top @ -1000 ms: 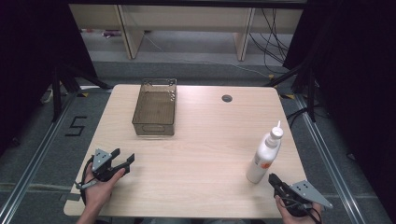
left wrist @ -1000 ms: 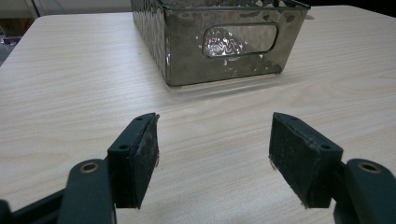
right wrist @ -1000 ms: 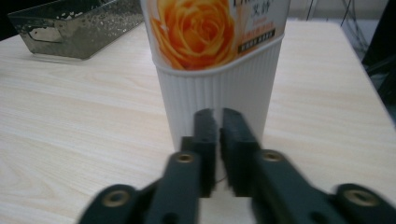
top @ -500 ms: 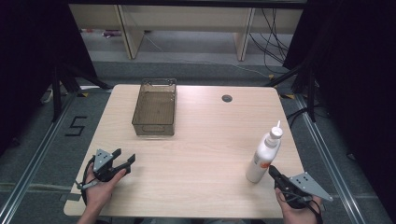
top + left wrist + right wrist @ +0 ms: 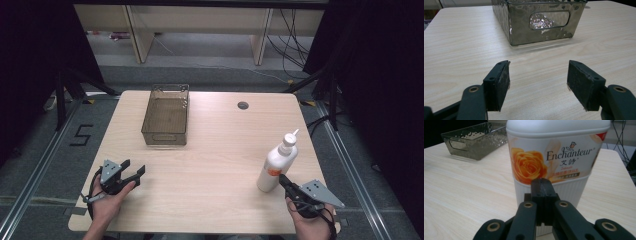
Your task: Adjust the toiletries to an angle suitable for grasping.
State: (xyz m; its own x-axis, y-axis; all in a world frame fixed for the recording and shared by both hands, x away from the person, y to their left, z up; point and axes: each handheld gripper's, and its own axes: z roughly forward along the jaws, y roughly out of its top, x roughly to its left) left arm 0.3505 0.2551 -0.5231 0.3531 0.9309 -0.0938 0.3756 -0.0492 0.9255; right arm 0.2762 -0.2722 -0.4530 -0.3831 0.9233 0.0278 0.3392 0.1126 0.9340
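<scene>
At the near right corner of the bench (image 5: pixel 210 165), the white lotion bottle (image 5: pixel 276 165) stood upright, well apart from the metal basket (image 5: pixel 165 120) on the far left. The right claw (image 5: pixel 541 185) was clenched on nothing, its tips just beside the bottle's ribbed base. The left claw (image 5: pixel 537 80) rested released over bare wood. Pushing forward while clenched would likely nudge the tall, narrow bottle and topple it; the jaws must part first.
</scene>
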